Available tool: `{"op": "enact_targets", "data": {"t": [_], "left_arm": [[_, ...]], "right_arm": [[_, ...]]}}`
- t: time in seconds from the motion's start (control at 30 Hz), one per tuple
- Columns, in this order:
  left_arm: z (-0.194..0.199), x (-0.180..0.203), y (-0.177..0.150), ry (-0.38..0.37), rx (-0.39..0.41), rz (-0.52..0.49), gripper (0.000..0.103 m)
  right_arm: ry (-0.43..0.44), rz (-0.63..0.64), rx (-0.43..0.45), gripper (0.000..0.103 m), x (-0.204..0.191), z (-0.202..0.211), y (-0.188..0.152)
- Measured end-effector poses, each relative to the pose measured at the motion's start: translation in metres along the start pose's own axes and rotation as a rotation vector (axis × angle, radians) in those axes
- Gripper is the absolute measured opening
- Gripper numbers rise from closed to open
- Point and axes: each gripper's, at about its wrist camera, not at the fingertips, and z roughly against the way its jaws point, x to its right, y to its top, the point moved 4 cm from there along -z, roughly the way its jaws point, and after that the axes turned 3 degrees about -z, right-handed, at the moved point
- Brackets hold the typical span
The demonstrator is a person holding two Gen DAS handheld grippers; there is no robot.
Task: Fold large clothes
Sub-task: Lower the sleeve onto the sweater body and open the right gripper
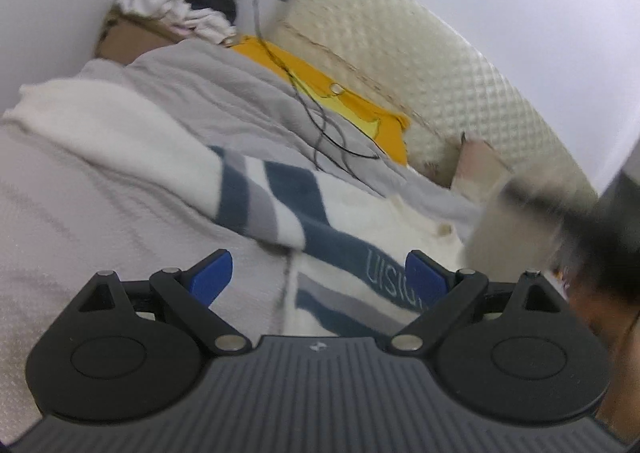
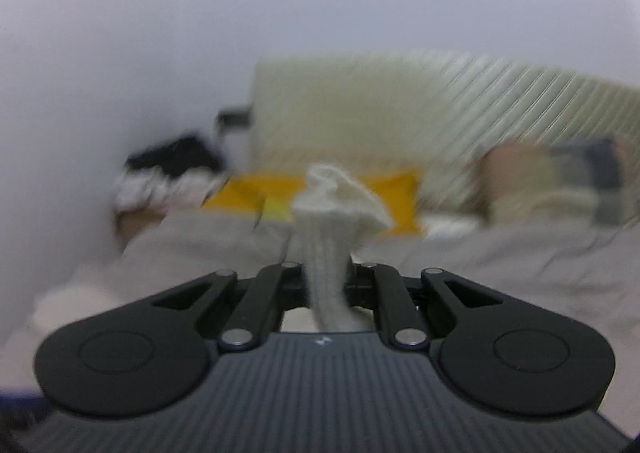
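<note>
Left wrist view: one left claw (image 1: 319,275), spread wide and empty, above one striped cream sweater (image 1: 320,209) on the bed (image 1: 60,221). One right claw (image 2: 326,273) pinches a cream knit fold (image 2: 332,213).

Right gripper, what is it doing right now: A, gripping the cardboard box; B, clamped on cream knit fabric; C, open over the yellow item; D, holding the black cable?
B: the right gripper has its jaws closed on a bunch of cream knit fabric that sticks up between them.
</note>
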Motion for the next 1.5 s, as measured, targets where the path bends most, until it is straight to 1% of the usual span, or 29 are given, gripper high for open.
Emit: {"op": "enact_targets", "data": {"t": [0.07, 0.17, 0.23, 0.3, 0.33, 0.37, 0.4, 0.43, 0.47, 0.57, 0.67, 0.73, 0.83, 0.9, 0.93, 0.97, 1.0, 1.03, 1.07, 1.13, 1.27, 1.37, 1.47, 1.5], "left_arm": [[0.000, -0.011, 0.003, 0.025, 0.007, 0.026, 0.096], [-0.003, -0.022, 0.005, 0.020, 0.013, 0.053, 0.095], [-0.009, -0.024, 0.005, 0.025, 0.005, 0.055, 0.095], [-0.014, -0.024, 0.004, 0.017, -0.005, 0.051, 0.095], [-0.017, -0.024, 0.003, 0.012, -0.008, 0.048, 0.095], [-0.019, -0.024, 0.002, 0.008, -0.010, 0.046, 0.095], [-0.022, -0.023, 0.002, 0.000, -0.010, 0.045, 0.095], [-0.024, -0.021, 0.002, -0.010, -0.013, 0.045, 0.095], [-0.026, -0.019, 0.001, -0.021, -0.015, 0.045, 0.095], [-0.030, -0.009, -0.004, -0.040, -0.021, 0.011, 0.095], [-0.036, 0.006, -0.013, -0.052, -0.034, -0.052, 0.094], [-0.041, 0.020, -0.022, -0.067, -0.051, -0.099, 0.094], [-0.051, 0.042, -0.038, -0.080, -0.075, -0.180, 0.093], [-0.058, 0.055, -0.050, -0.077, -0.085, -0.235, 0.090], [-0.063, 0.062, -0.058, -0.073, -0.096, -0.268, 0.087], [-0.068, 0.068, -0.064, -0.072, -0.108, -0.298, 0.084], [-0.072, 0.073, -0.070, -0.072, -0.119, -0.322, 0.083], [-0.076, 0.078, -0.076, -0.069, -0.129, -0.351, 0.079], [-0.081, 0.083, -0.082, -0.058, -0.137, -0.381, 0.074], [-0.086, 0.087, -0.089, -0.039, -0.149, -0.423, 0.068], [-0.091, 0.090, -0.096, -0.025, -0.156, -0.459, 0.056], [-0.099, 0.091, -0.099, 0.005, -0.164, -0.475, 0.054], [-0.116, 0.090, -0.105, 0.057, -0.190, -0.493, 0.054], [-0.124, 0.087, -0.107, 0.088, -0.209, -0.497, 0.054]], "right_arm": [[0.018, -0.002, -0.069, 0.012, -0.005, -0.020, -0.032], [0.027, 0.013, -0.143, 0.012, -0.025, -0.035, -0.074], [0.033, 0.023, -0.171, 0.012, -0.033, -0.041, -0.089], [0.046, -0.002, -0.193, 0.014, -0.037, -0.038, -0.099], [0.053, -0.016, -0.210, 0.019, -0.036, -0.037, -0.100], [0.065, -0.029, -0.222, 0.035, -0.035, -0.037, -0.100], [0.076, -0.040, -0.228, 0.045, -0.033, -0.034, -0.100], [0.089, -0.050, -0.228, 0.063, -0.031, -0.030, -0.102], [0.105, -0.060, -0.224, 0.070, -0.030, -0.025, -0.103], [0.129, -0.080, -0.225, 0.070, -0.018, -0.007, -0.104], [0.114, -0.121, -0.205, 0.070, 0.004, 0.014, -0.104], [0.077, -0.133, -0.186, 0.074, 0.020, 0.027, -0.106], [-0.022, -0.126, -0.139, 0.082, 0.045, 0.042, -0.111], [-0.085, -0.114, -0.136, 0.082, 0.057, 0.045, -0.115], [-0.102, -0.113, -0.131, 0.082, 0.063, 0.047, -0.117], [-0.095, -0.129, -0.127, 0.082, 0.067, 0.048, -0.118], [-0.062, -0.156, -0.133, 0.082, 0.073, 0.047, -0.120], [-0.049, -0.176, -0.142, 0.082, 0.078, 0.045, -0.121], [-0.062, -0.187, -0.146, 0.082, 0.082, 0.042, -0.123], [-0.085, -0.182, -0.136, 0.082, 0.088, 0.036, -0.126], [-0.079, -0.231, -0.158, 0.082, 0.102, 0.018, -0.136], [-0.091, -0.250, -0.192, 0.082, 0.108, 0.002, -0.148], [-0.100, -0.265, -0.233, 0.082, 0.111, -0.008, -0.159], [-0.101, -0.261, -0.236, 0.082, 0.111, -0.010, -0.160]]}}
